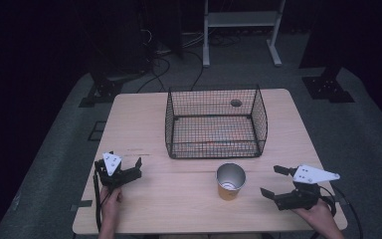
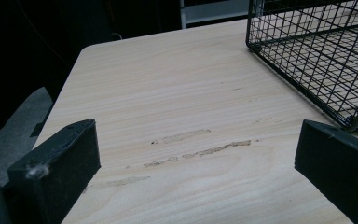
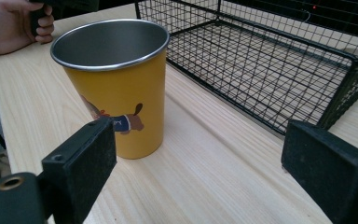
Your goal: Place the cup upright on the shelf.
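Both grippers stand with jaws spread wide and nothing between them. The left gripper sits low over the wooden table near its left edge, well apart from the black wire basket. The right gripper rests near the right edge, aimed at an upright yellow cup (steel inside, a cartoon print on its side), which stands just in front of the basket, between the two grippers, touching neither.

The table was viewed from above, looking forward and down. Each gripper view was taken low and close along the tabletop; the wire basket was shared by all three.
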Tool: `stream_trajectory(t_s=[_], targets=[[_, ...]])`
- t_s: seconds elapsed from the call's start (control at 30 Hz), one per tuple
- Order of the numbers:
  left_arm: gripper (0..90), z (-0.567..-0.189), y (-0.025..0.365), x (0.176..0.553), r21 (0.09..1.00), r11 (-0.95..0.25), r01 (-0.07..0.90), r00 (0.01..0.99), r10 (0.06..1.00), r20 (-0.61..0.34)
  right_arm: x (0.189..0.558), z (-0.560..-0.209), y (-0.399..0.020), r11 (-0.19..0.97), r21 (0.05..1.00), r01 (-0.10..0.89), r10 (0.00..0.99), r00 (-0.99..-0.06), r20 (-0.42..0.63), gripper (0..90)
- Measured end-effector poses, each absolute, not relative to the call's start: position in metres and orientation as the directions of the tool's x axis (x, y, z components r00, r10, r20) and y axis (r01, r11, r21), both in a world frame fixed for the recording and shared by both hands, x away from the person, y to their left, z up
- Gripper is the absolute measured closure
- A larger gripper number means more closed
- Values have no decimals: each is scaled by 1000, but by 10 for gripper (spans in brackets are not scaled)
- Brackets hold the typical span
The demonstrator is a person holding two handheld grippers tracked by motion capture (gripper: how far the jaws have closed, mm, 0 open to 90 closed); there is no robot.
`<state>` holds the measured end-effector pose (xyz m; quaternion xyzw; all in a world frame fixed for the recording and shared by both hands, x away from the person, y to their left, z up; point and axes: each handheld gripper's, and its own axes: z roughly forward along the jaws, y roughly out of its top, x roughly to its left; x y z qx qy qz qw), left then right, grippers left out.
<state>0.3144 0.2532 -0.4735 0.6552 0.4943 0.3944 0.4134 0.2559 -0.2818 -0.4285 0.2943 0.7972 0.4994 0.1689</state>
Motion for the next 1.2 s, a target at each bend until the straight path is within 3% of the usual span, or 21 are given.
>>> stream_trajectory(t_s=[1.2], targets=[[0,-473,253,314,932,-168,321,199,974,107,257,-433,-226,413,858,305,527,-848,49,21]])
